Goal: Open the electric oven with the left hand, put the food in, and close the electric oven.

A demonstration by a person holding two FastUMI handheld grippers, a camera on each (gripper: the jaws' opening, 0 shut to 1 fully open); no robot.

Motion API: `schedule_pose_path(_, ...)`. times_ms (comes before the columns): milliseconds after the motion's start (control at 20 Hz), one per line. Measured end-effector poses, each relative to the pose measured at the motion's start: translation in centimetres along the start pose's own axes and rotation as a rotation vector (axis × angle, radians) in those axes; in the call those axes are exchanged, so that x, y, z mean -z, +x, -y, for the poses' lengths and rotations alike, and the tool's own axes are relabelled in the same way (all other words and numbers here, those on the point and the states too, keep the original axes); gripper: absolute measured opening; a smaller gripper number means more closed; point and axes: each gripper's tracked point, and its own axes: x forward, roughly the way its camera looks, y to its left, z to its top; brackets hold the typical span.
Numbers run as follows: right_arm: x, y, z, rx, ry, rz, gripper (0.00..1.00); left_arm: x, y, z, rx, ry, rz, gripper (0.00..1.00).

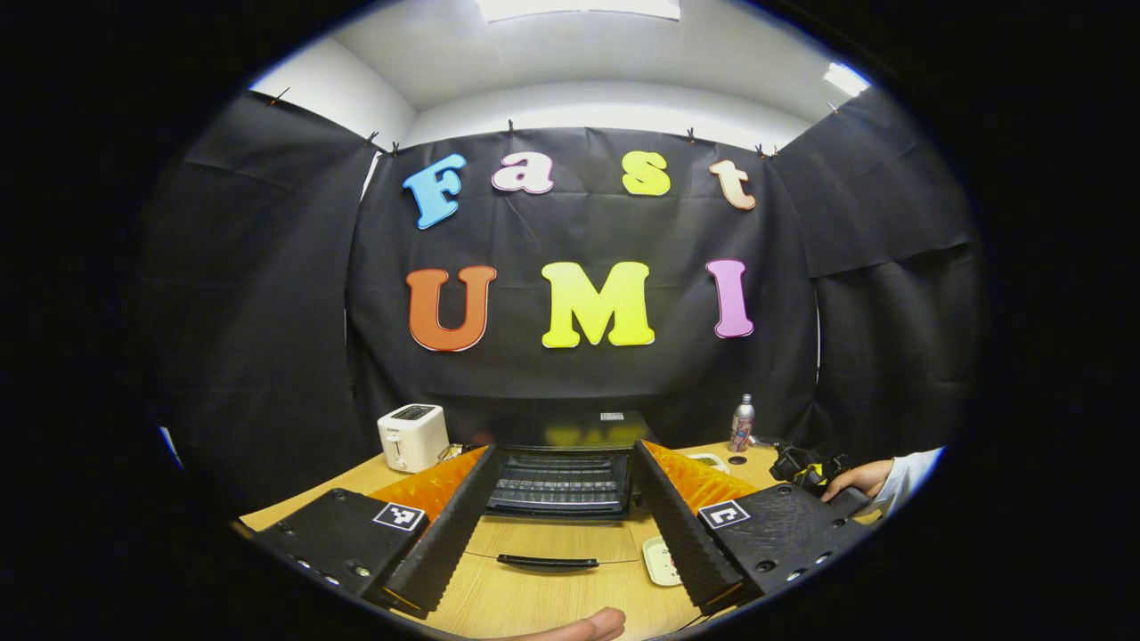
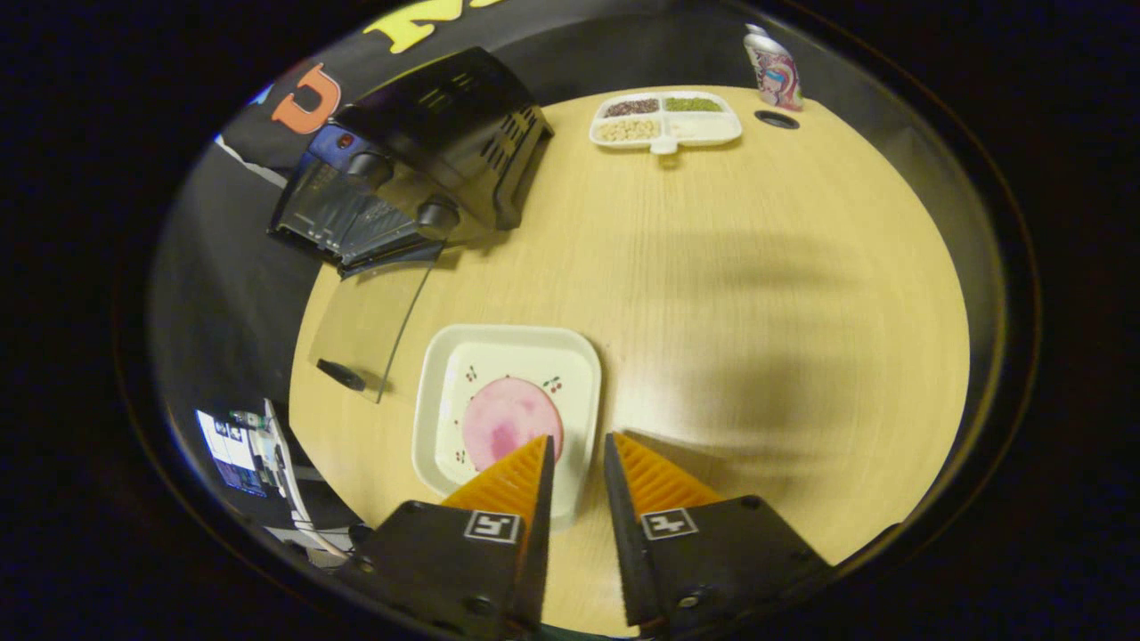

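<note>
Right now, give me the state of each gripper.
Left gripper: open, holding nothing, facing the open oven.
Right gripper: nearly closed, holding nothing, over the plate with the pink slice.

I see a pale wood-grain table [image 2: 730, 267], a matt black metal oven [image 2: 445, 125] with its clear glass door [image 2: 370, 325] down, a glossy white plate [image 2: 508, 356], and a smooth white plastic toaster [image 1: 411, 436].

Lighting: ceiling panels [image 1: 579, 9] are glowing overhead, blowing out white. Broad soft shadows are falling across the table [image 2: 802, 294] ahead of the fingers. Fisheye bending is curving edges; periphery is softening slightly.
</note>
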Motion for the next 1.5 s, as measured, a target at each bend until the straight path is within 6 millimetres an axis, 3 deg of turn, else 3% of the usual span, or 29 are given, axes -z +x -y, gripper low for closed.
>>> schedule_pose_path(50, 0.0, -0.1, -0.2, -0.021, 0.007, -0.027, 0.09, 0.0, 0.2, 0.0, -0.004, 0.006, -0.004, 0.96)
schedule_pose_path(150, -0.1, 0.1, 0.1, -0.037, -0.007, -0.044, 0.08, 0.0, 0.5, -0.1, -0.015, 0.014, -0.009, 0.96)
schedule_pose_path(200, -0.2, 0.5, 0.2, -0.045, -0.01, -0.05, 0.01, -0.1, 0.7, -0.1, -0.018, 0.015, -0.011, 0.96)
schedule_pose_path(450, -0.4, 0.3, 0.0, -0.132, 0.033, -0.067, 0.02, 0.4, 1.0, 0.0, -0.011, 0.006, -0.043, 0.96)
schedule_pose_path(800, 0.8, -0.3, -0.6, -0.253, 0.177, -0.087, 0.04, -1.8, -1.4, -3.6, -0.072, 0.025, 0.011, 0.95)
schedule_pose_path(1150, 0.9, -4.6, -1.5, -0.255, 0.173, -0.01, 0.02, -1.2, -2.4, -5.8, -0.058, 0.004, 0.014, 0.95)
schedule_pose_path(1300, 0.2, -6.2, -2.9, -0.243, 0.152, 0.032, 0.01, -0.2, -2.2, -7.5, -0.07, -0.004, -0.005, 0.95)
schedule_pose_path(1500, -0.3, -7.9, -6.6, -0.264, 0.129, 0.06, 0.02, -0.2, -2.3, -9.2, -0.07, 0.014, -0.001, 0.96)
